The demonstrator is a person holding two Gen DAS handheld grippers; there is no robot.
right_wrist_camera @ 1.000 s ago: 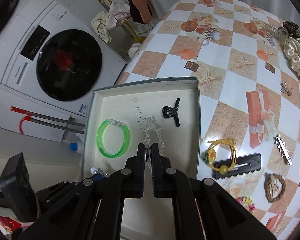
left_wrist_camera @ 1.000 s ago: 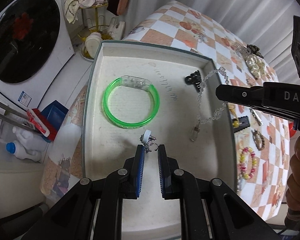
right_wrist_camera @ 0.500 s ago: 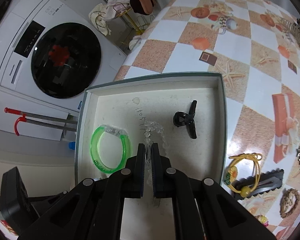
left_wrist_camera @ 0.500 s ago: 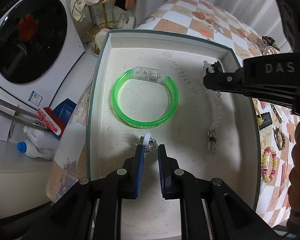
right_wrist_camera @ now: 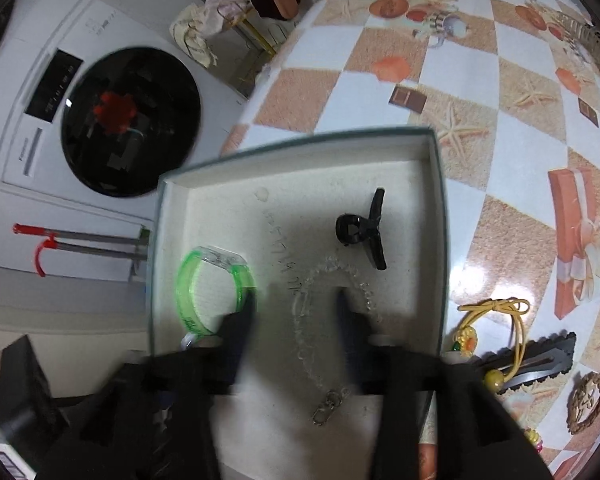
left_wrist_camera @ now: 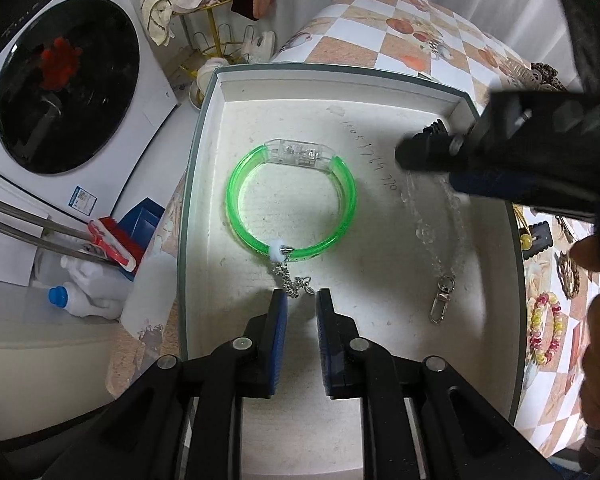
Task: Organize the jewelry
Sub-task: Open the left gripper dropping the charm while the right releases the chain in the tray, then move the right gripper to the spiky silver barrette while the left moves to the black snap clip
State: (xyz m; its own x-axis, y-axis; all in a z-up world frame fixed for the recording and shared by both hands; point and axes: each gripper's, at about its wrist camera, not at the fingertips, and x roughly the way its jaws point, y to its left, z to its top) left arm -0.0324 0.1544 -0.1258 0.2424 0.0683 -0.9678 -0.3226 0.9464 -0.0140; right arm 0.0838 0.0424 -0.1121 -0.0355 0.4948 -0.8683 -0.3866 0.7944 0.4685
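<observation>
An open box (left_wrist_camera: 340, 70) with a pale floor holds a green bangle (left_wrist_camera: 292, 200), a black hair claw (right_wrist_camera: 364, 232), a clear bead chain (left_wrist_camera: 440, 240) and a short silver chain with a white bead (left_wrist_camera: 286, 266). My left gripper (left_wrist_camera: 302, 300) is opening. The silver chain lies loose just ahead of its tips, its white bead resting on the bangle. My right gripper (right_wrist_camera: 296, 312) is blurred and also opening above the box floor. The clear bead chain (right_wrist_camera: 332, 320) lies flat between its fingers, untouched by the pads.
The box sits at the corner of a checkered tablecloth (right_wrist_camera: 500, 80). Beside its right wall lie a yellow hair tie (right_wrist_camera: 496, 320), a black hair clip (right_wrist_camera: 540, 356), a woven ring (right_wrist_camera: 588, 400) and a beaded bracelet (left_wrist_camera: 544, 328). A washing machine (left_wrist_camera: 60, 92) stands below left.
Both grippers went from shut to open. The clear bead chain dropped from the right one onto the box floor. The small silver chain left the left one. The right gripper sank lower into the box.
</observation>
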